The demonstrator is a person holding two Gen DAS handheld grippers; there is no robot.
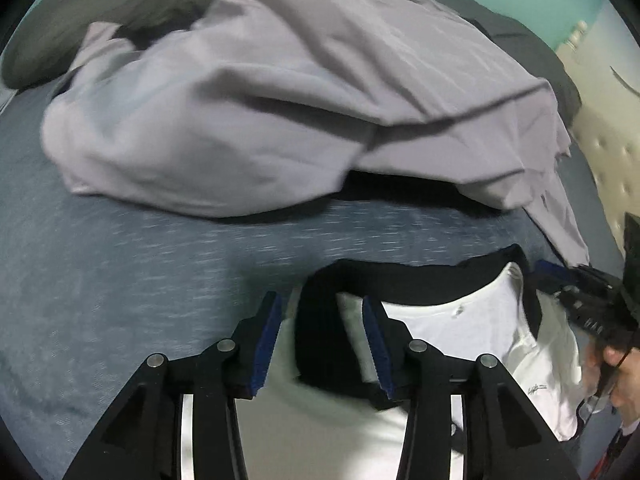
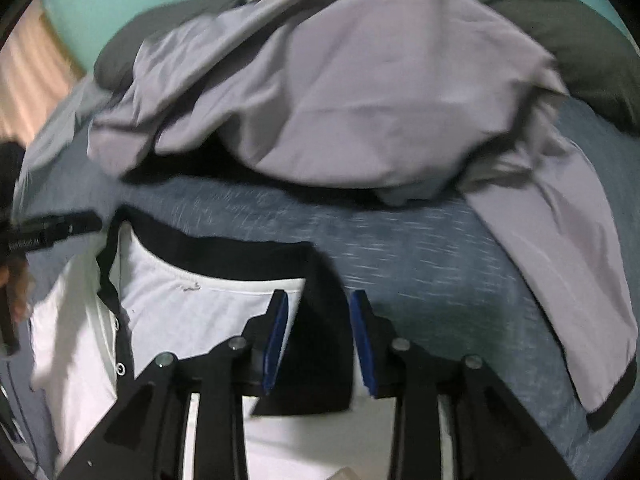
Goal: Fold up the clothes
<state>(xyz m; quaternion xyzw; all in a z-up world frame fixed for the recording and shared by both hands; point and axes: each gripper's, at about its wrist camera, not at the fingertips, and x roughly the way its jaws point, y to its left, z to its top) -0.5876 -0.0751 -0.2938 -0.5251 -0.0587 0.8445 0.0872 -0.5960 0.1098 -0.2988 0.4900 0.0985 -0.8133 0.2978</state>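
Shirt: a white polo shirt (image 1: 472,320) with a black collar (image 1: 400,276) lies on the blue-grey bedspread (image 1: 120,280), in the lower middle to lower right of the left wrist view and the lower left of the right wrist view.
Collar ends: one black collar tip sits low in each view, between the fingers of that gripper.
Left gripper: the left gripper (image 1: 320,340) is released, its blue pads (image 1: 266,344) spread, with the collar between them but, as far as the blur allows, not pressed.
Right gripper: the right gripper (image 2: 320,340) is likewise let go, the blue pads (image 2: 276,340) standing clear on either side of the dark collar point.
Other clothing: a lilac-grey garment (image 1: 280,100) is heaped across the upper half of both views, apart from the shirt, with a dark grey pillow (image 2: 580,40) behind it.
Handling: the shirt looks light, limp knit cloth; it will sag and crease wherever it is unsupported, and it is not fragile. The collar is thicker and stiffer than the body.
Where to grip: probably the shoulder seams or the hem corners, one per gripper, pinching a single layer edge so the cloth stays flat; the buttoned placket (image 2: 120,344) is best left alone.
Risk: a shallow pinch could slip off thin cloth, or catch the bedspread.
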